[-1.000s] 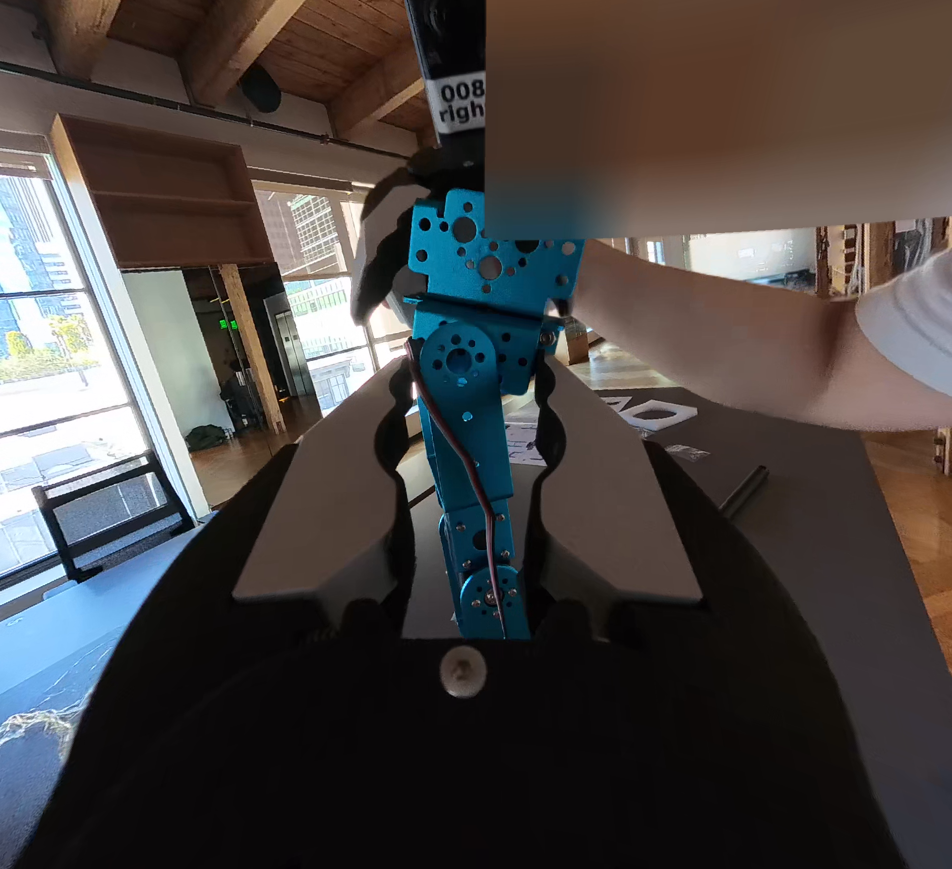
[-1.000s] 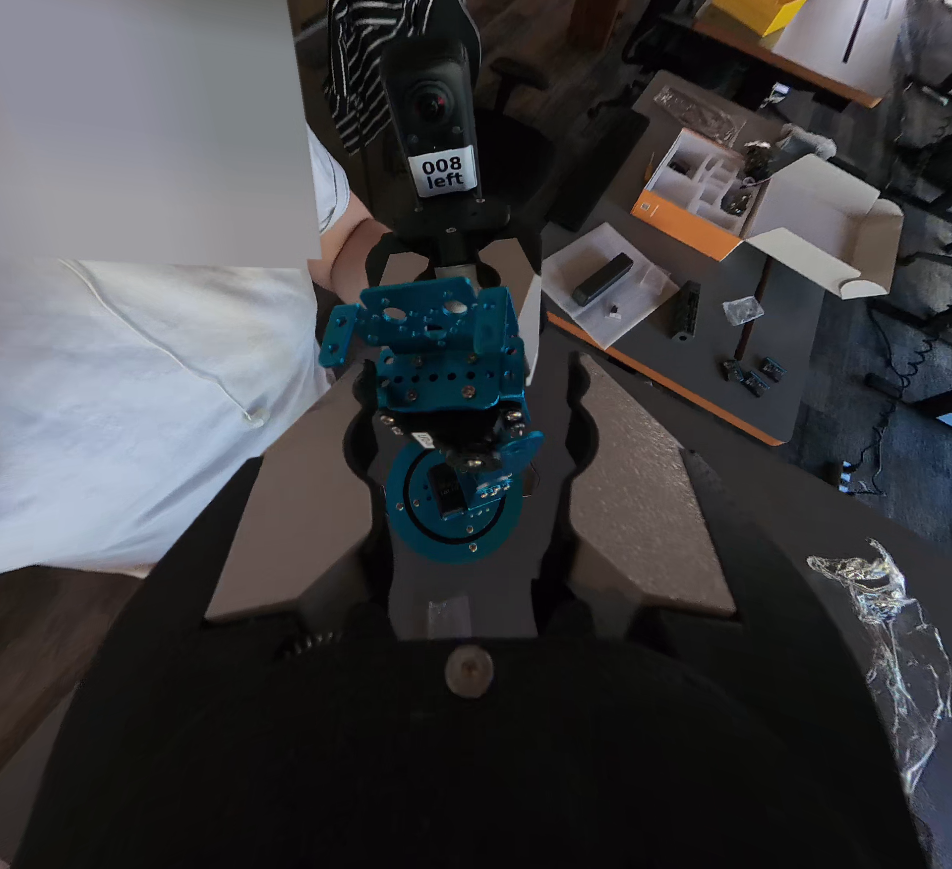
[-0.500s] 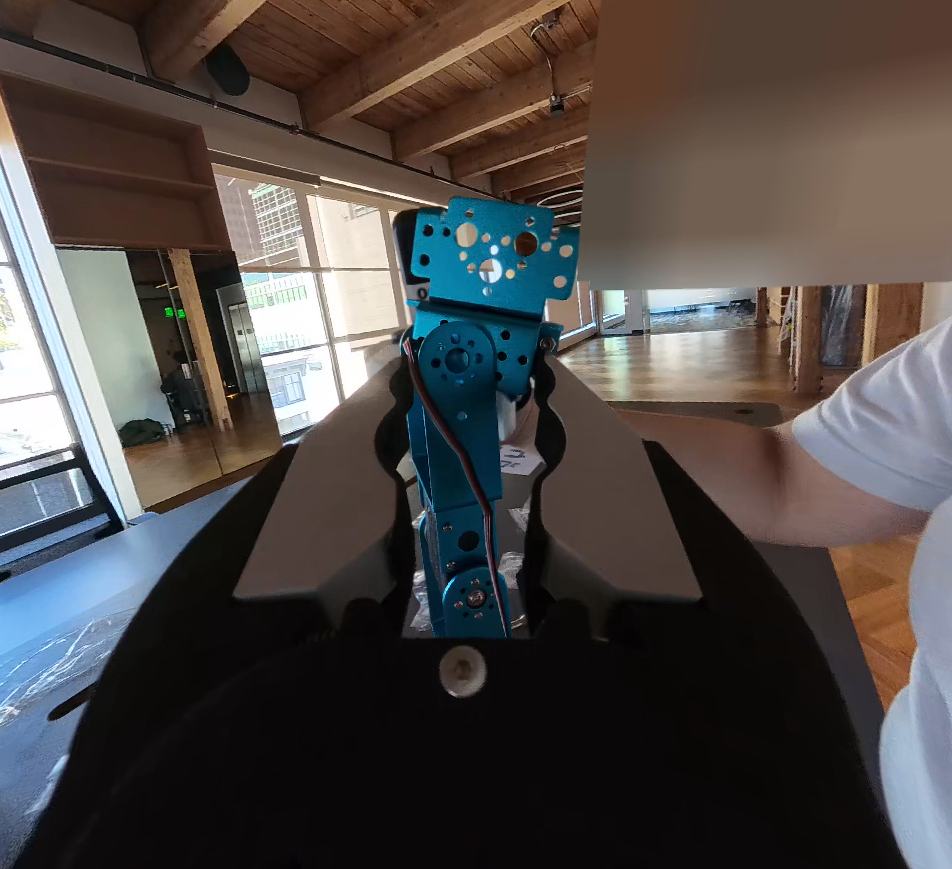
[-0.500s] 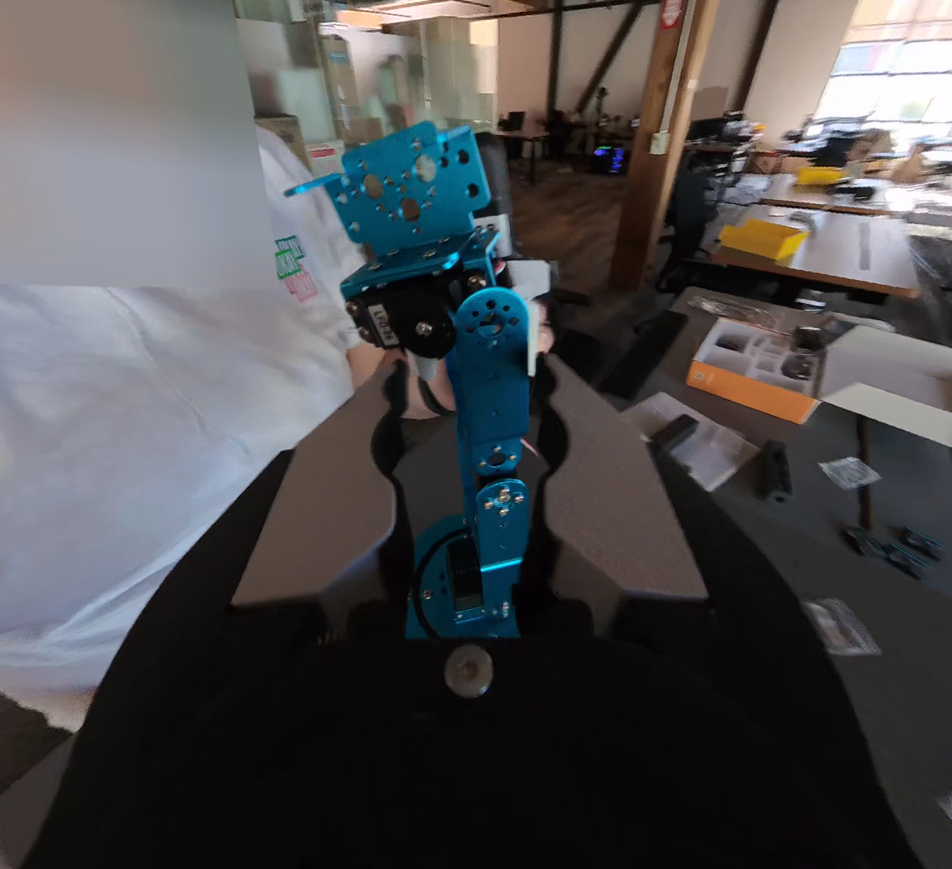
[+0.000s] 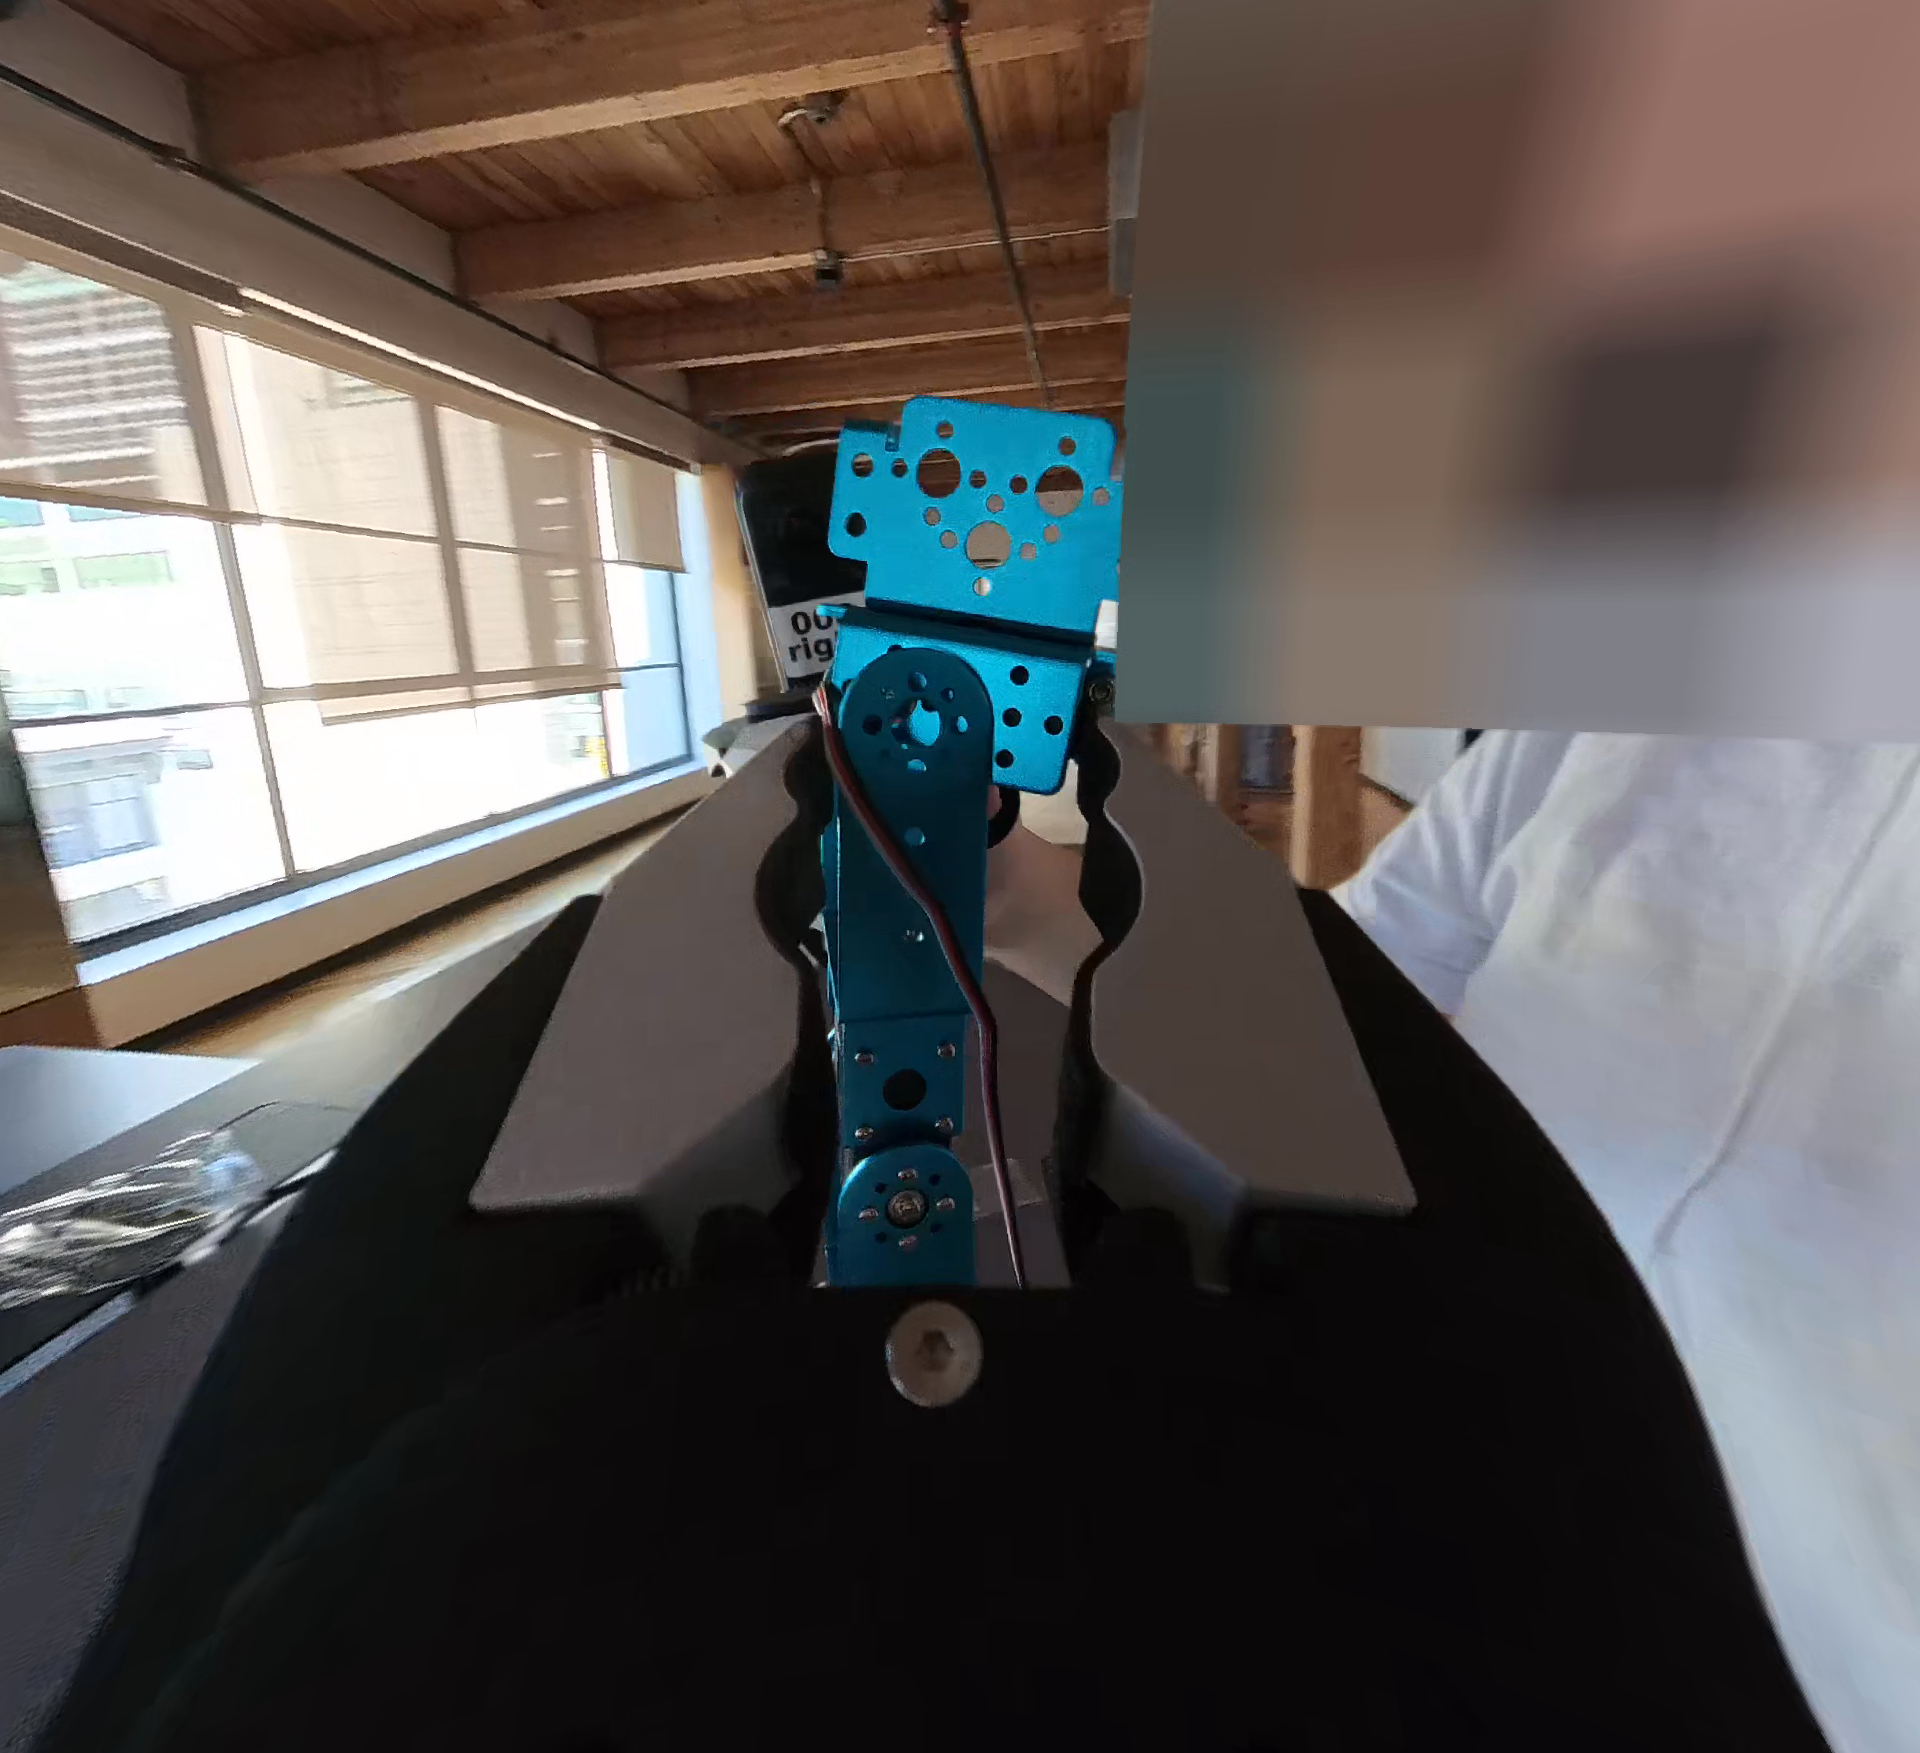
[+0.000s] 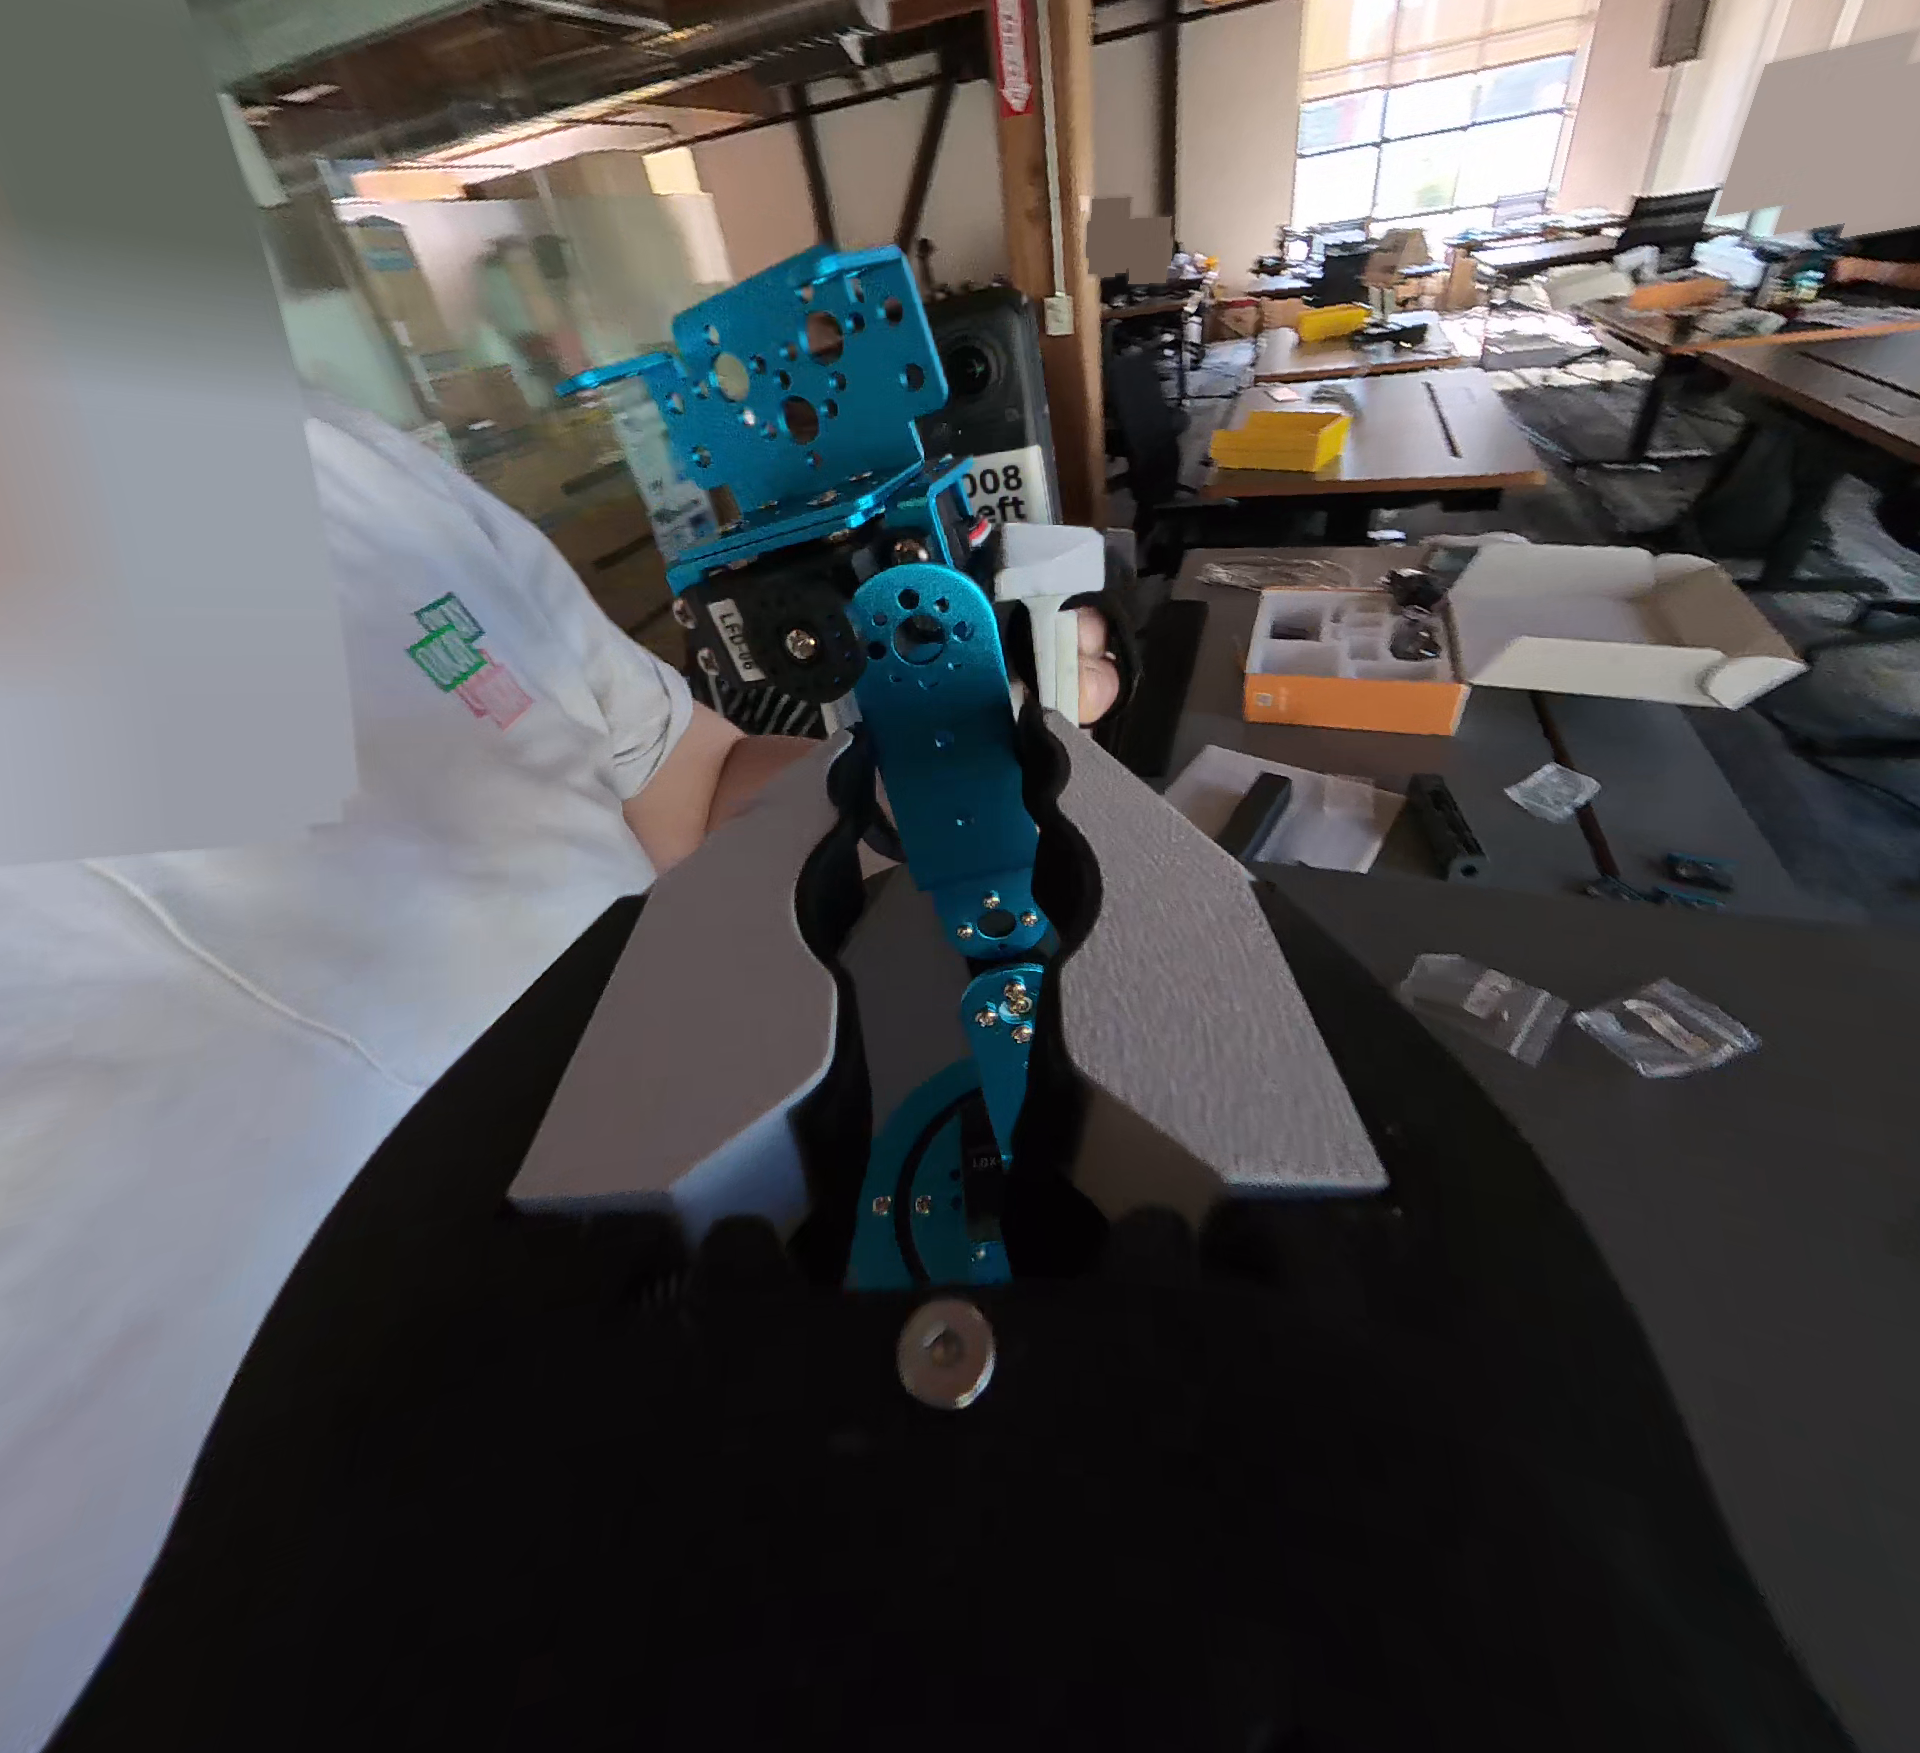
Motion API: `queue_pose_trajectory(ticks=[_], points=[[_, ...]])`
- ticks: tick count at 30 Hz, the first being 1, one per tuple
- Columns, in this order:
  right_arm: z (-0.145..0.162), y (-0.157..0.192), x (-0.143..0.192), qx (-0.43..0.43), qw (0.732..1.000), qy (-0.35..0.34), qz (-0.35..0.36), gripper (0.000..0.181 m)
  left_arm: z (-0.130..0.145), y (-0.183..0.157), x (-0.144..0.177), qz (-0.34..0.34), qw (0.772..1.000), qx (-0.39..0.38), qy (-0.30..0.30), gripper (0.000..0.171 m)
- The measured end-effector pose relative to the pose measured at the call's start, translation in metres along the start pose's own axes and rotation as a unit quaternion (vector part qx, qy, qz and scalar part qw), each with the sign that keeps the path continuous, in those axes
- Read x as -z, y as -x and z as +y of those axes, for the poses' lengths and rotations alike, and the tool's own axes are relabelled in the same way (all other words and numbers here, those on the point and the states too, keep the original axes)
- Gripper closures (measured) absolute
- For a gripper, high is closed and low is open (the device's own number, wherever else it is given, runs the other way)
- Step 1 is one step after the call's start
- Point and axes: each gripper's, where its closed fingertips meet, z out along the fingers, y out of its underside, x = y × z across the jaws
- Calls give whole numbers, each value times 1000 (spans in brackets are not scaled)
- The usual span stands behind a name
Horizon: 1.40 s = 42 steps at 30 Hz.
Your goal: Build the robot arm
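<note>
A blue metal robot arm (image 5: 914,872) with a perforated top bracket (image 5: 977,508) and a red-brown wire stands between my left gripper's (image 5: 951,758) grey fingers, which are shut on it. In the right wrist view the same arm (image 6: 956,799) has a black servo (image 6: 779,654) and a round base (image 6: 914,1194). My right gripper (image 6: 945,747) is shut on it from the opposite side. Each gripper's black camera shows behind the bracket in the other's view, the right gripper's (image 5: 795,550) and the left gripper's (image 6: 987,394). The arm is held up in the air.
A person in a white shirt (image 6: 312,872) stands close beside the grippers. A grey table (image 6: 1558,1184) carries clear plastic bags (image 6: 1662,1028), black parts (image 6: 1444,830) and an open orange-and-white box (image 6: 1351,675). Large windows (image 5: 312,664) are on the left. Both grippers' tips are close together, under 4 cm apart.
Both grippers have tilted up from looking down at the table to about level, keeping hold of the blue arm. The arm now stands more upright between them.
</note>
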Motion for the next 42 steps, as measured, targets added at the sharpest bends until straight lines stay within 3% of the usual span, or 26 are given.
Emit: queue_pose_trajectory(ticks=[4,9,12,15,18,24,31,36,42], points=[[1,9,3,21,998,-2,58,153,1,-8,-1,64,997,46,-4,126],[-17,20,6,154,984,-26,88,130,2,-6,-2,79,995,64,-7,126],[-21,23,3,221,970,14,98,125,2,-8,-1,76,996,56,0,126],[-26,23,4,204,972,52,105,126,2,-8,0,64,997,42,6,126],[-23,32,-1,168,978,76,98,112,2,-7,-1,58,998,34,1,126],[-22,28,-11,226,954,115,159,120,1,-7,-1,48,998,21,-16,126],[-21,31,-13,216,959,147,111,121,-2,-8,-4,39,999,10,13,115],[-26,31,-13,237,952,165,102,121,-3,-8,-4,39,998,-19,50,121],[-33,36,-13,216,961,169,42,121,-8,-11,-8,38,997,-35,55,118]])
